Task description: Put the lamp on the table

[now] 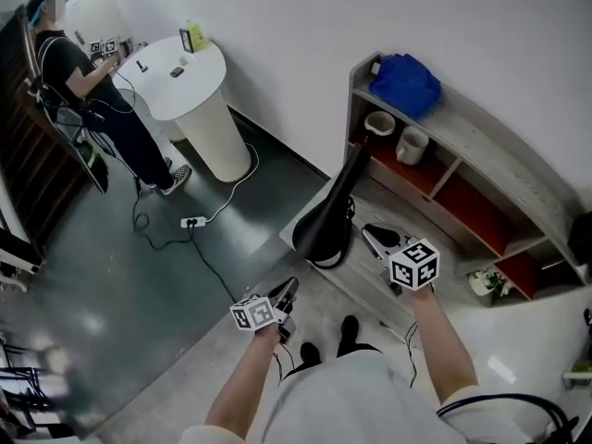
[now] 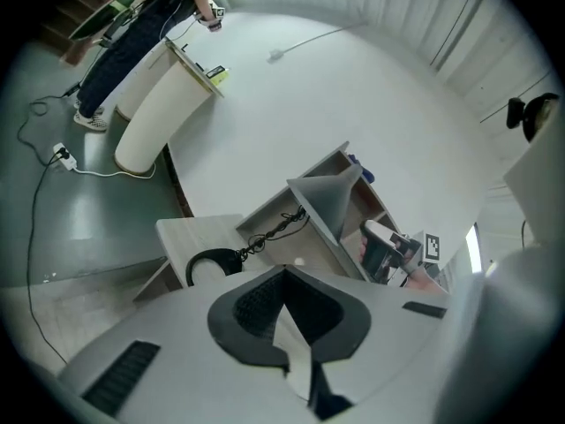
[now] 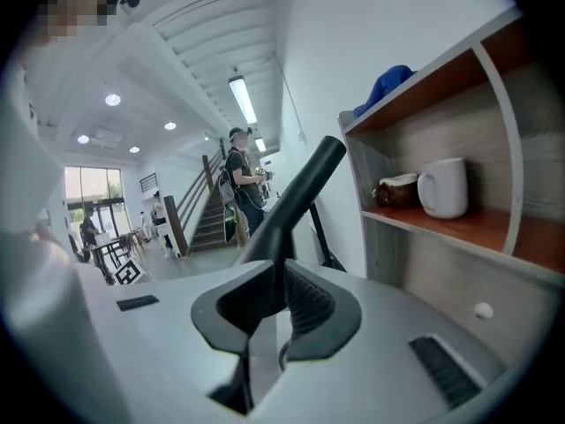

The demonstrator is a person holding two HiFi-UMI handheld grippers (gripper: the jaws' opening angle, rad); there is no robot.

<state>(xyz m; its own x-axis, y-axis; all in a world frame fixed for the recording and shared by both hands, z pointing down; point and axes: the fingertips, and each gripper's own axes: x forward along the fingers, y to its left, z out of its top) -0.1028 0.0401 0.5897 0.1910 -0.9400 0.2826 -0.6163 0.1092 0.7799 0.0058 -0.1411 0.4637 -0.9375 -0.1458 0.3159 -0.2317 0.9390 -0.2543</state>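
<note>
The black lamp [image 1: 328,220], a wide cone tapering into a long neck, stands on the low pale wood table [image 1: 365,280] in front of the shelf unit. My right gripper [image 1: 368,233] sits just right of the cone, a little apart from it. In the right gripper view its jaws [image 3: 281,268] are narrowly apart with nothing between them, and the lamp's neck [image 3: 300,193] rises close behind the tips. My left gripper [image 1: 289,287] hovers over the floor, near-left of the lamp and clear of it. In its own view the left gripper [image 2: 284,276] is shut and empty.
The shelf unit [image 1: 481,155] behind the lamp carries a blue bag [image 1: 405,83] and two mugs [image 1: 379,123]. On the dark floor at left lies a power strip [image 1: 192,221] with cables. A person [image 1: 83,81] stands at a white round counter [image 1: 190,72]. My shoes [image 1: 328,340] are beside the table.
</note>
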